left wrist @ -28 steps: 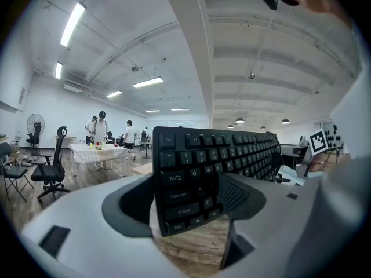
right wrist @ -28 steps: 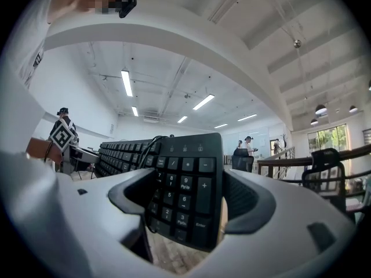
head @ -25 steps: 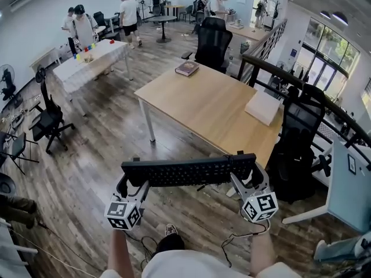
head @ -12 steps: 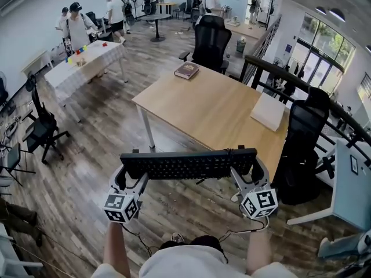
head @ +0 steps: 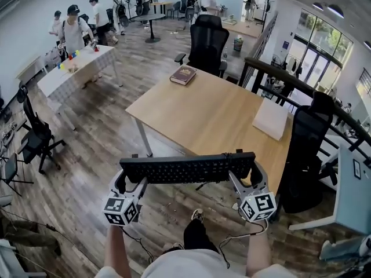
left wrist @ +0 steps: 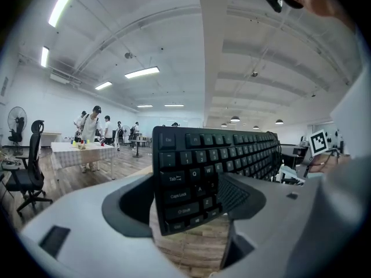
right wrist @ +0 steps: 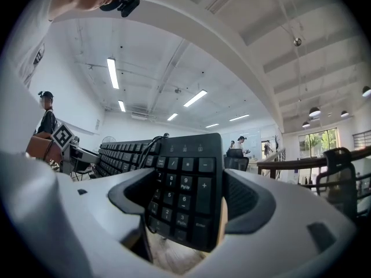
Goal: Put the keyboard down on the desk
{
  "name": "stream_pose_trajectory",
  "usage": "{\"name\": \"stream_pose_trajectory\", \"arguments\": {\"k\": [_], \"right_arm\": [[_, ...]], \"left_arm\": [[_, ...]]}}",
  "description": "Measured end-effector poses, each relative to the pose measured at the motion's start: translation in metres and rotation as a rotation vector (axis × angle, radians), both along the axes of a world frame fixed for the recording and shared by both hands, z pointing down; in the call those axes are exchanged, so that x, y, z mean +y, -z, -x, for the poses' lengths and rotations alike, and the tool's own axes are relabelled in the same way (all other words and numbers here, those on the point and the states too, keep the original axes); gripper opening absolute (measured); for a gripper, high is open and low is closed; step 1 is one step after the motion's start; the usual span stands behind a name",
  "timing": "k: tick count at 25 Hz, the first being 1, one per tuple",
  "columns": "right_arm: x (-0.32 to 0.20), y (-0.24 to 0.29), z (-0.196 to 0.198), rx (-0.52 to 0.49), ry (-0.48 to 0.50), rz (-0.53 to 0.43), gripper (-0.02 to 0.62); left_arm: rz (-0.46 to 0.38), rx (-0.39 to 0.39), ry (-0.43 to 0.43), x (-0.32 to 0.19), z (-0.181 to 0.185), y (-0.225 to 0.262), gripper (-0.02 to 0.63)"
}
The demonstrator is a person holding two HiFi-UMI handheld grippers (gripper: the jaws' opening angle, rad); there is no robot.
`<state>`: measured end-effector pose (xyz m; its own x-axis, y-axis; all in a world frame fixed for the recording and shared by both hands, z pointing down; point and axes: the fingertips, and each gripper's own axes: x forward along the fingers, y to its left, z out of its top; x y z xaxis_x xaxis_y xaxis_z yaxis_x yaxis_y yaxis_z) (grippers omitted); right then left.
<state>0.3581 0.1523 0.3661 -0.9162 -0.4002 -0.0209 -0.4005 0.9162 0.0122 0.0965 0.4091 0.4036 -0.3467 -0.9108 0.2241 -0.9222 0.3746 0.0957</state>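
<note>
**Keyboard in the air, short of the desk**

Wood-plank floor first: that's what lies under the keyboard now, not the tabletop. The desk is a big light-wood top ahead of the person, running off to the right. Its near edge shows just beyond the keyboard in the head view. A book sits at the far left corner & a flat white box near the right edge, w/ a wide bare stretch between them. A black office chair stands at the far side.

The keyboard is black, full-size, held crosswise & about level, keys up. The left gripper is clamped on the Esc/Tab end, one jaw on the key face, the other on the back. The right gripper is clamped the same way on the numpad end.

Step, as I read it: carry/approach, nothing set down yet. The next move calls for going fwd until the keyboard is over the bare middle. Then lower both ends together, kept level, before either grip lets go. One jaw of each gripper sits under the board, so prob. those touch wood first. Ease off slowly.

Pose: both forearms reach fwd from the body, roughly parallel, grippers pointing ahead. The marker cubes face up at the head camera. A thin cable loops over the back edge near the numpad & may snag.
</note>
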Motion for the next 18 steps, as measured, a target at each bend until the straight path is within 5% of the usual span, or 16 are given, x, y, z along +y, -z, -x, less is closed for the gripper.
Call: {"name": "stream_pose_trajectory", "arguments": {"k": [18], "right_arm": [[-0.178, -0.009, 0.104, 0.004, 0.005, 0.043, 0.364]], "left_arm": [[0.037, 0.004, 0.006, -0.175, 0.103, 0.000, 0.345]]}}
